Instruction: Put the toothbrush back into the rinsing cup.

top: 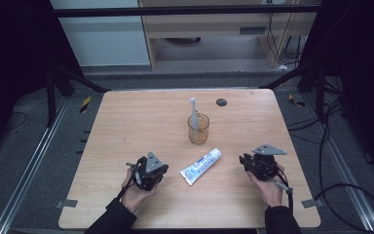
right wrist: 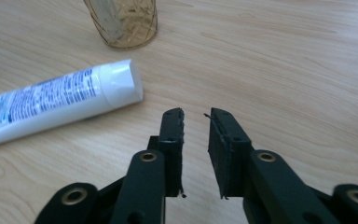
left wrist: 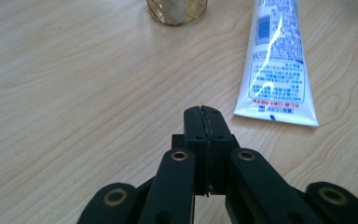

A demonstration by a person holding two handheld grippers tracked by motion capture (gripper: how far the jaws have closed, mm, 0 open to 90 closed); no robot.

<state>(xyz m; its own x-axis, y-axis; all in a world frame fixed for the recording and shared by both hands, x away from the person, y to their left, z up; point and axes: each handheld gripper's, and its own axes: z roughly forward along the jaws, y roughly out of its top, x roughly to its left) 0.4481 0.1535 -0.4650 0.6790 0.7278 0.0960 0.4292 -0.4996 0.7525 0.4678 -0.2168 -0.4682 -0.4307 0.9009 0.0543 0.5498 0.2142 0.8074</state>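
Two grippers flank one toothpaste tube (top: 201, 166) on the wooden table (top: 126, 122), and the tube serves as the reference point throughout. Largest item, the table, carries everything. Beyond the tube stands an amber glass cup (top: 198, 129), upright, with a toothbrush (top: 193, 113) standing in it; tube and cup lie near each other but apart. The tube lies flat, its cap end toward the cup and the right side, its crimped end toward the person. Left of the tube, the left gripper (left wrist: 202, 110) sits with its jaws pressed together on nothing, just short of the crimped end. Right of the tube, the right gripper (right wrist: 194, 113) shows a narrow gap between its jaws, nothing between them, near the cap. Judgement: the approach stage is in hand, no grasp made. Next move calls for reopening the jaws and bracketing the tube.
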